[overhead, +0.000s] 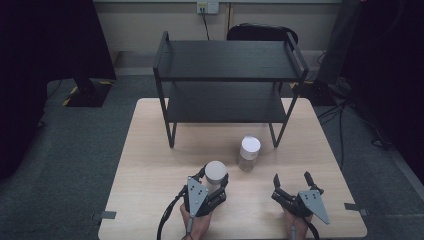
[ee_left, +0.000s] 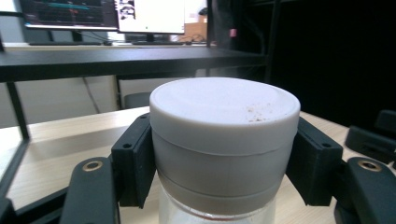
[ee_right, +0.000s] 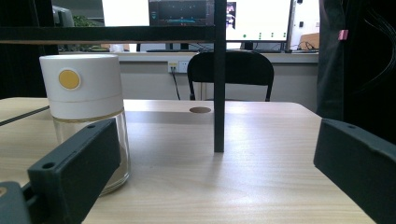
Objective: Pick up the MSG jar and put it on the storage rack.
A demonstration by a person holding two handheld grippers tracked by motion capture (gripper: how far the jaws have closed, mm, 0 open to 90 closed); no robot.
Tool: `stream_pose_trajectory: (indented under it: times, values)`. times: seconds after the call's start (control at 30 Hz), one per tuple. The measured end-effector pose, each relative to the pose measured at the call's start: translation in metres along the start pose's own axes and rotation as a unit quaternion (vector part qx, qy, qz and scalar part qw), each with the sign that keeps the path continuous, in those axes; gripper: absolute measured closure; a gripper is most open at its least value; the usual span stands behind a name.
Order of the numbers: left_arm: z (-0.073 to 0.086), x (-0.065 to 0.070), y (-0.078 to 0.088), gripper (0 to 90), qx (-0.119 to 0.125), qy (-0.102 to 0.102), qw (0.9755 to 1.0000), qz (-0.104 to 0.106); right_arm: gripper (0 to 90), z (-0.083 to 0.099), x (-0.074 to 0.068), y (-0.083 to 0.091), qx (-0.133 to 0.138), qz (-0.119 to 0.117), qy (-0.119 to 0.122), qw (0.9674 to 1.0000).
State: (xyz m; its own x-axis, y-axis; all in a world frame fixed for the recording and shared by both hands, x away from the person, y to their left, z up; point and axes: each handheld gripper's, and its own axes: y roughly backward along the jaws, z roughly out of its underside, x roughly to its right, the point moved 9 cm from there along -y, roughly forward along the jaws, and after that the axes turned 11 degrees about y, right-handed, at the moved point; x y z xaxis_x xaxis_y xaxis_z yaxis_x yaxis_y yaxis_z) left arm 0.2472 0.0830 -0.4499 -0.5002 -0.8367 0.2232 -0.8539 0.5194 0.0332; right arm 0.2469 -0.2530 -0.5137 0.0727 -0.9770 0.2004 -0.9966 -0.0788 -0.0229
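My left gripper [overhead: 214, 178] is shut on a glass jar with a white lid [overhead: 216, 171], near the table's front middle. In the left gripper view both black pads [ee_left: 134, 161] press on the sides of the jar's white lid [ee_left: 224, 121]. A second white-lidded glass jar [overhead: 248, 152] stands upright on the table, in front of the shelf's right leg. In the right gripper view this jar [ee_right: 88, 107] shows a yellow dot on its lid, left of the jaws. My right gripper [overhead: 292, 181] stands open near the front right, with nothing between its jaws.
A black two-tier shelf rack [overhead: 227, 75] stands at the back of the wooden table [overhead: 150, 165], both tiers bare. Its front right leg [ee_right: 219, 93] rises ahead of the right gripper. A black chair [overhead: 260, 32] sits beyond the table.
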Motion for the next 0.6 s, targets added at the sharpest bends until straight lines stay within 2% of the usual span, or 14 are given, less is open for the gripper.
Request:
stream_pose_trajectory:
  times: [0.13,0.3,0.43,0.6]
  values:
    - [-0.009,0.000,0.001,34.1,-0.002,-0.019,0.9998,0.009,0.0,0.000,0.000,0.000,0.000,0.000,0.000,1.0000]
    - [-0.020,-0.002,0.003,34.1,0.003,-0.015,0.9996,0.026,0.0,0.000,0.000,0.000,0.000,0.000,0.000,1.0000]
    - [-0.036,-0.006,0.002,34.1,0.003,-0.021,0.9985,0.051,0.0,0.000,0.000,0.000,0.000,0.000,0.000,1.0000]
    - [-0.056,-0.013,-0.001,34.1,0.005,-0.014,0.9969,0.077,0.0,0.000,0.000,0.000,0.001,-0.001,0.000,1.0000]
